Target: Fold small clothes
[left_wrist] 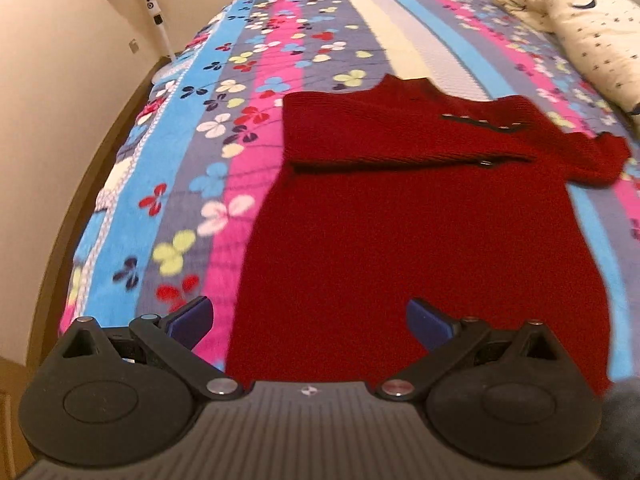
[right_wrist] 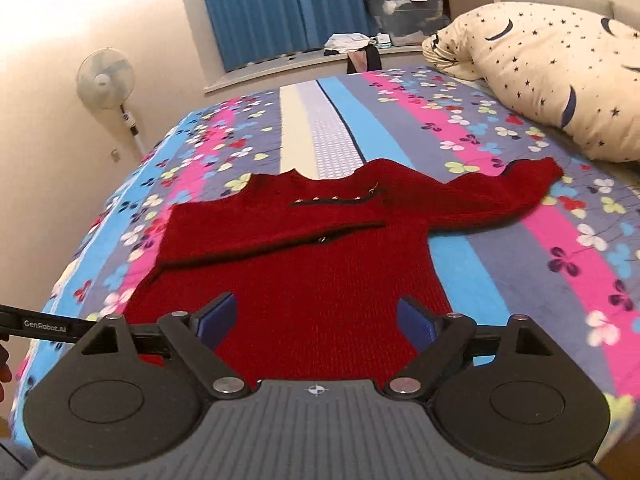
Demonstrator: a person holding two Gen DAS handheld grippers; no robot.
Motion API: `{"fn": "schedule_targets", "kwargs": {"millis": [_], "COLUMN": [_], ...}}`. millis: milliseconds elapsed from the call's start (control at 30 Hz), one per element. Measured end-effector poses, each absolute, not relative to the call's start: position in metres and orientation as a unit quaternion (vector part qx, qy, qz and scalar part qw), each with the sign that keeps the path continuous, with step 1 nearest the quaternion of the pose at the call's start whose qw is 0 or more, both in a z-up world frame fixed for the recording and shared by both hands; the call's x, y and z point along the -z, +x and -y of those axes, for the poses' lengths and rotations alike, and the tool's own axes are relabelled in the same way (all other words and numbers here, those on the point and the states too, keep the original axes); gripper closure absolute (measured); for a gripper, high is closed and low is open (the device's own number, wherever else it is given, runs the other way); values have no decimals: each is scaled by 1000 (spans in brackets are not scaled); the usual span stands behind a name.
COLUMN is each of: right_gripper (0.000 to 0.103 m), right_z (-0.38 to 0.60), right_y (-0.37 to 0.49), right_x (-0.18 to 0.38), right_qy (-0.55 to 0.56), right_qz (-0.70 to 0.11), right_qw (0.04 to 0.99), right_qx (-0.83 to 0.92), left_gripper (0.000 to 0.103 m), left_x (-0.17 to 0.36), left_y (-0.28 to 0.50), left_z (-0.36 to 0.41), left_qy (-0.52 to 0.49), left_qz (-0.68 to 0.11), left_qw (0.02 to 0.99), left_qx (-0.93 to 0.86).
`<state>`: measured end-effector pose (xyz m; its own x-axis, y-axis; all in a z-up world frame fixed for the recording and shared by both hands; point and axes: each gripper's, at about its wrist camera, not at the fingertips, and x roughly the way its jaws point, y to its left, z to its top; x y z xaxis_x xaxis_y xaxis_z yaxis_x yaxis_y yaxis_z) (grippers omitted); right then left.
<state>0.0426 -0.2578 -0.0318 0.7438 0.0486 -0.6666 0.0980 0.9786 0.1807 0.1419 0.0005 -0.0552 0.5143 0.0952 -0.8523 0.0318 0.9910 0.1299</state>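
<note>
A small red knitted sweater (left_wrist: 424,240) lies flat on the striped flowered blanket (left_wrist: 180,168), hem towards me. Its left sleeve is folded across the chest; the right sleeve (right_wrist: 504,196) still sticks out to the right. A row of small metal studs (right_wrist: 336,200) runs below the neck. My left gripper (left_wrist: 310,320) is open and empty, hovering over the hem's left part. My right gripper (right_wrist: 316,320) is open and empty above the sweater (right_wrist: 304,280), near the hem. The left gripper's arm (right_wrist: 44,326) shows at the left edge of the right wrist view.
A cream star-print pillow (right_wrist: 552,76) lies at the bed's right side. A standing fan (right_wrist: 106,80) is by the left wall. A windowsill with a storage box (right_wrist: 404,12) and blue curtains is beyond the bed. The bed's left edge (left_wrist: 92,184) drops to the floor.
</note>
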Motion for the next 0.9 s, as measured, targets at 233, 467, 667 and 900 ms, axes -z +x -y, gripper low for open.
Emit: {"fn": "schedule_targets", "kwargs": {"millis": [233, 467, 667, 900], "right_gripper": [15, 15, 15, 15], "right_z": [246, 250, 253, 258], "right_y": [-30, -74, -87, -86], "right_x": [1, -11, -15, -15], "right_qy": [75, 74, 87, 98], "right_qz": [-335, -317, -316, -315], "right_qw": [939, 945, 945, 944], "right_qx": [2, -5, -5, -5], "left_gripper": [0, 0, 0, 0], "left_x": [19, 3, -6, -6], "left_y": [55, 7, -5, -4], "left_z": [20, 29, 33, 39], "left_qy": [64, 64, 70, 79], "left_qz": [-473, -457, -449, -451], "left_qw": [879, 887, 890, 889], "left_qx": [8, 18, 20, 23]}}
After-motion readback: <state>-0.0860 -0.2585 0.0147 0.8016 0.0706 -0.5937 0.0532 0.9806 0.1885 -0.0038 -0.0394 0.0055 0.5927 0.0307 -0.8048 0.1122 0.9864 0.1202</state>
